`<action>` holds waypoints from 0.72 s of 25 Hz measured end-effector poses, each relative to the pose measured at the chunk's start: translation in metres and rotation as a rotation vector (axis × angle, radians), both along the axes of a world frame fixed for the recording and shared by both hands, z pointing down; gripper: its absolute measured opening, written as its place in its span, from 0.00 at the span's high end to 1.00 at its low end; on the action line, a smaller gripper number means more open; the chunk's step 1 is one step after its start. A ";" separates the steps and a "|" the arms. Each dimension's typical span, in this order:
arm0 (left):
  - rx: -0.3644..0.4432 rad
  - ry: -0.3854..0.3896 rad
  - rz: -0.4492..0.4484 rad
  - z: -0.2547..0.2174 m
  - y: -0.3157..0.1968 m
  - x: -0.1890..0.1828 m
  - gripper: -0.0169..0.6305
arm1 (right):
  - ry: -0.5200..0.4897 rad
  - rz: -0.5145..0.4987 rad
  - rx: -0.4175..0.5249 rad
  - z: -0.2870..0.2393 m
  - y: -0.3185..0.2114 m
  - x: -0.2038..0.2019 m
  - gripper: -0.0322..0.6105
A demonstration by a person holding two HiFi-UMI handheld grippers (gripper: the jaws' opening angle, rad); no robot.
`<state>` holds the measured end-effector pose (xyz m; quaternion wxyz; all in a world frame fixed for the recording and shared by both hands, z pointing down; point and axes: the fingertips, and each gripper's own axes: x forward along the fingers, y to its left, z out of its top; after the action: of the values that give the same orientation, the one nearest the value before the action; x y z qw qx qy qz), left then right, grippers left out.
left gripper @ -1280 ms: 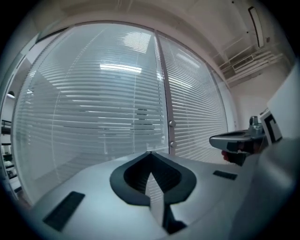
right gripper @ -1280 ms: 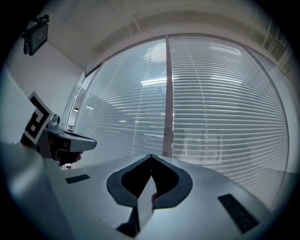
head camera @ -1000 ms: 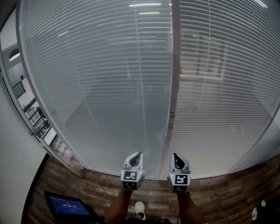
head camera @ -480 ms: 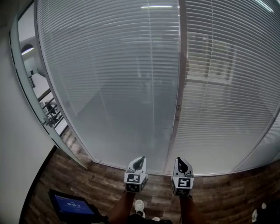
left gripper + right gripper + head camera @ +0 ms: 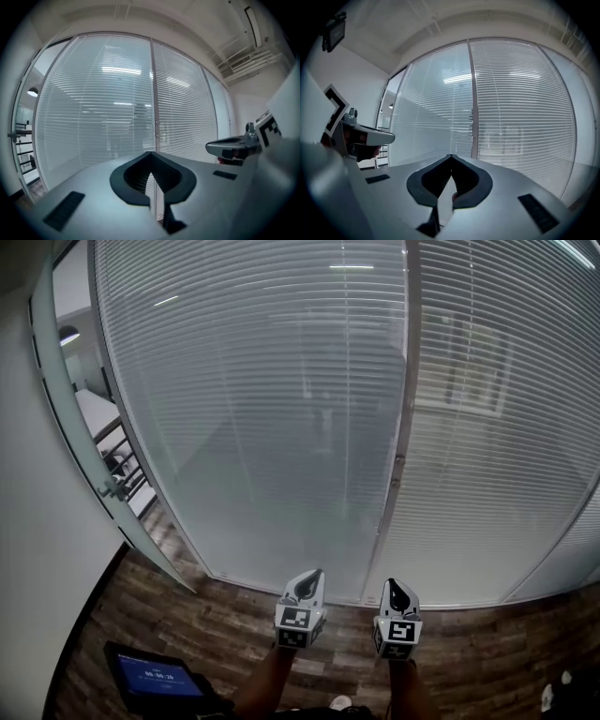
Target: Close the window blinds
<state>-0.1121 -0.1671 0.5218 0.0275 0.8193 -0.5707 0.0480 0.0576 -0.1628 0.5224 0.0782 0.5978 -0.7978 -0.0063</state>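
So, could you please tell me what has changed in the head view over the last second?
The left gripper and right gripper now sit lower and slightly further right in the head view. The window post has drifted right too. Nothing was grasped or released. Both grippers remain shut and empty, and the blinds look unchanged.

— Was there anything you could read?
— Hardly. The blue screen [image 5: 155, 678] at your lower left showed a row of white digits, too small to make out. The cubes on your left gripper [image 5: 313, 576] and right gripper [image 5: 392, 585] bore only black-and-white square patterns.
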 end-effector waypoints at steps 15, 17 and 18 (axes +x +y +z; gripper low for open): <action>0.006 0.012 0.055 0.001 0.065 -0.036 0.98 | 0.026 0.050 0.014 0.004 0.074 -0.039 0.94; 0.010 0.014 0.070 0.000 0.074 -0.037 0.98 | 0.032 0.047 0.021 0.004 0.082 -0.044 0.94; 0.012 0.014 0.077 0.000 0.079 -0.038 0.98 | 0.019 0.055 0.011 0.002 0.086 -0.047 0.94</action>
<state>-0.1499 -0.0884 0.5215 0.0246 0.8411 -0.5388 0.0397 0.0107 -0.0766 0.5246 0.0826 0.6197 -0.7803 -0.0143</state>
